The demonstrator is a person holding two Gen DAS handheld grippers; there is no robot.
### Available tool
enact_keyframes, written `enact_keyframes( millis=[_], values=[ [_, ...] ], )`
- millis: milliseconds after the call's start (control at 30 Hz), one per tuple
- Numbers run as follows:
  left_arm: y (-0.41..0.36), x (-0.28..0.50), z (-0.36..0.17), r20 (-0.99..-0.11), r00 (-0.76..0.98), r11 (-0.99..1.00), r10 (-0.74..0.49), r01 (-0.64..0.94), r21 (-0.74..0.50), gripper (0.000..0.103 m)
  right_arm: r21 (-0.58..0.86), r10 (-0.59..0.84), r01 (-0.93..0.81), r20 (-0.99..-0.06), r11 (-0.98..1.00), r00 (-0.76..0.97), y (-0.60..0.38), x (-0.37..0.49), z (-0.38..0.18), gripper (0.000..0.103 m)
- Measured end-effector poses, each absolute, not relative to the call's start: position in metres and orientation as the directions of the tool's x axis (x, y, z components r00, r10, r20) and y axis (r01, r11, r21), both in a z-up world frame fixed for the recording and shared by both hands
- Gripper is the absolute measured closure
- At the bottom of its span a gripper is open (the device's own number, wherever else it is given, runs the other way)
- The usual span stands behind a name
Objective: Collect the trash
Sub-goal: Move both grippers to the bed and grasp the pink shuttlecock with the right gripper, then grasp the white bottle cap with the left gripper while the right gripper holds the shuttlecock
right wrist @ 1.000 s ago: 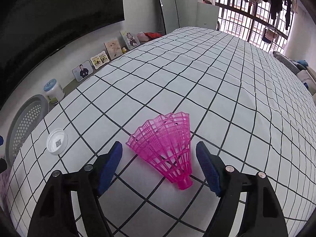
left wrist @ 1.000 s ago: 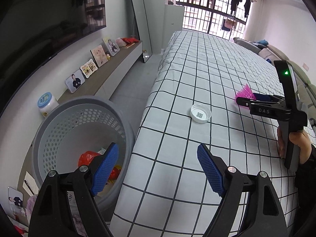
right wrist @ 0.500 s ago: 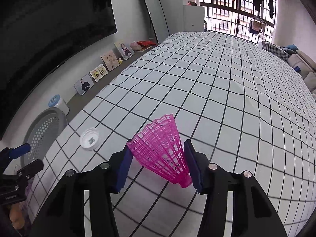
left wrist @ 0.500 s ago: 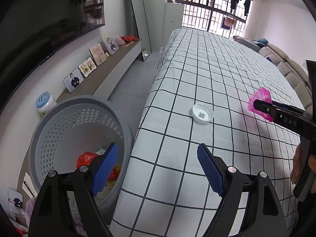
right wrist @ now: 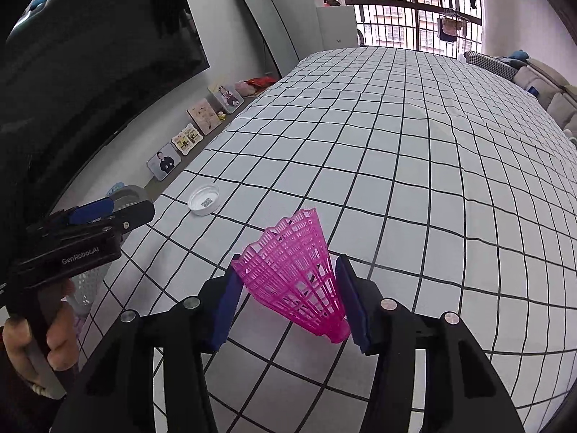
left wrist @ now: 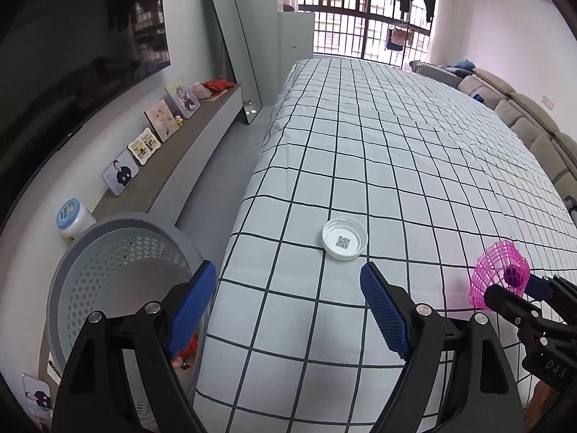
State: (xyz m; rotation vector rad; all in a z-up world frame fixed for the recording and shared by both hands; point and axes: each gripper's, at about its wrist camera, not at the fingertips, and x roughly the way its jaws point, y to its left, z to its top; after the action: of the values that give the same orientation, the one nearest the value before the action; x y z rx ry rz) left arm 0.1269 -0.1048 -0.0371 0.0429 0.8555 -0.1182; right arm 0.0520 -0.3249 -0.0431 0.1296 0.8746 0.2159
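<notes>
A pink plastic shuttlecock (right wrist: pixel 295 281) is clamped between the blue pads of my right gripper (right wrist: pixel 288 283) and held just above the checked bedspread (right wrist: pixel 414 180). In the left wrist view the shuttlecock (left wrist: pixel 499 274) shows at the right edge, in the right gripper (left wrist: pixel 519 288). My left gripper (left wrist: pixel 286 278) stands open with nothing between its fingers, over the bed's near left edge. A white round lid (left wrist: pixel 345 238) with a printed code lies on the bed just beyond it. A grey perforated basket (left wrist: pixel 119 222) stands on the floor left of the bed, with red trash inside.
A low shelf (left wrist: pixel 202 137) along the left wall carries photo frames and a white jar (left wrist: pixel 74 218). A tall mirror (left wrist: pixel 230 36) leans at the far end. A dark screen hangs above the shelf. A sofa (left wrist: pixel 533 130) runs along the bed's right side.
My right gripper has shut on the shuttlecock, lifted it off the bed and carried it left toward the lid and basket. The left gripper has shifted slightly and stayed open.
</notes>
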Motion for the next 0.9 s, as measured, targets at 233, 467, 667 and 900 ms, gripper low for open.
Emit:
enact_keyframes(
  millis=[233, 467, 667, 900],
  values=[
    [-0.118, 0.145, -0.045, -0.774, 0.625, 0.989, -0.102, 0.148, -0.01, 0.023, 0.228, 0.263, -0.138, -0.732, 0.964, 0.629, -0.333, 0.049, -0.042, 0.053],
    [-0.13, 0.161, -0.057, -0.797, 0.598, 0.985, -0.085, 0.171, 0.023, 0.023, 0.253, 0.294, -0.158, -0.71, 0.955, 0.64, -0.336, 0.043, -0.035, 0.053],
    [-0.138, 0.175, -0.069, -0.817, 0.572, 0.984, -0.078, 0.178, 0.03, 0.022, 0.265, 0.304, -0.161, -0.695, 0.951, 0.652, -0.338, 0.038, -0.029, 0.053],
    [-0.148, 0.18, -0.074, -0.818, 0.57, 0.979, -0.078, 0.197, 0.044, 0.034, 0.275, 0.317, -0.169, -0.686, 0.946, 0.655, -0.339, 0.032, -0.027, 0.053]
  ],
)
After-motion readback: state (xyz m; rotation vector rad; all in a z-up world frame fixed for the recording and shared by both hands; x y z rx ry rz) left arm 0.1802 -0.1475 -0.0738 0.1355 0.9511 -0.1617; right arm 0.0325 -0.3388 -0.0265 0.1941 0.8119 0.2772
